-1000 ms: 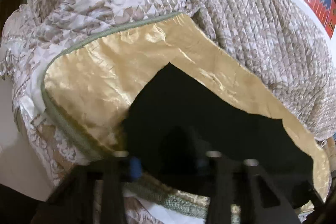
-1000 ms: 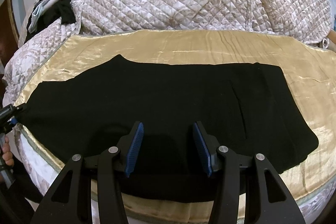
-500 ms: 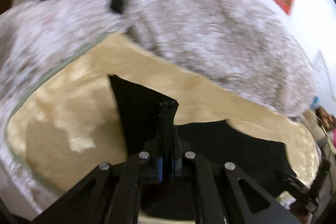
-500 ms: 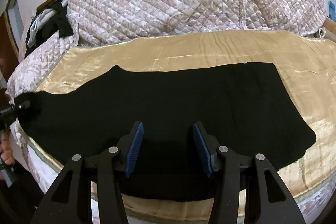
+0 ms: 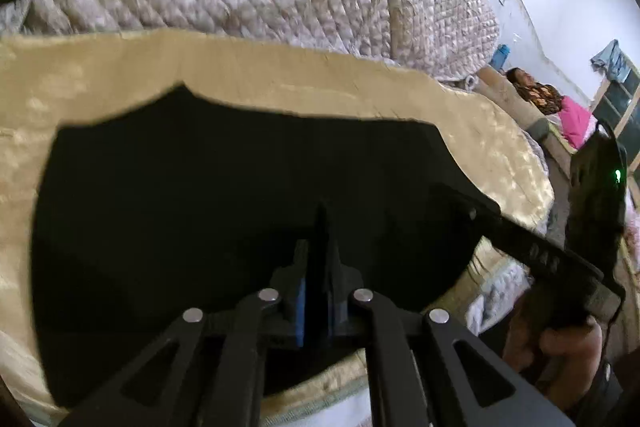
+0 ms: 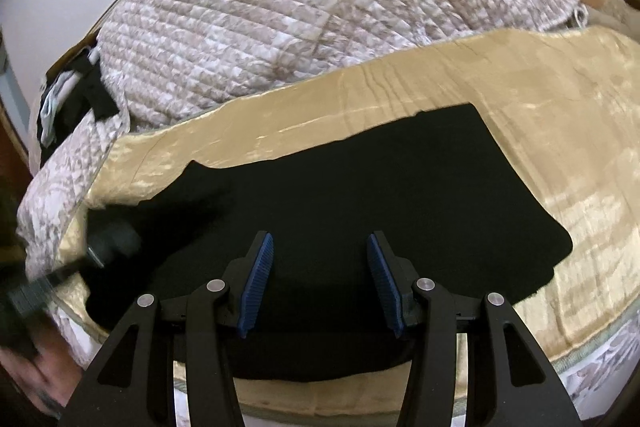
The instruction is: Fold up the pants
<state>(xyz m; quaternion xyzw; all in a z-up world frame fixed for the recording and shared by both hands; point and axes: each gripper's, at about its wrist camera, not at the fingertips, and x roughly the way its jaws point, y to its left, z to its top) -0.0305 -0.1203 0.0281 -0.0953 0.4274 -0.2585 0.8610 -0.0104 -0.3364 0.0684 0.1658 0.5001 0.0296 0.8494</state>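
Black pants (image 6: 360,203) lie spread on a gold satin cover (image 6: 540,115); they also show in the left wrist view (image 5: 200,195). My left gripper (image 5: 318,227) is shut on a fold of the black pants fabric and holds it above the rest of the garment. It shows blurred at the left edge of the right wrist view (image 6: 108,243). My right gripper (image 6: 320,267) is open and empty, over the pants' near edge. It also shows at the right of the left wrist view (image 5: 520,239).
A quilted beige comforter (image 6: 320,19) is heaped behind the gold cover. Dark and pale clothes (image 6: 68,99) lie at the far left. A person (image 5: 536,91) lies on another bed at the right, near a pink item (image 5: 576,123).
My left gripper has closed on the pants' left end and swung it rightward over the garment. The right gripper stays open and has shifted slightly.
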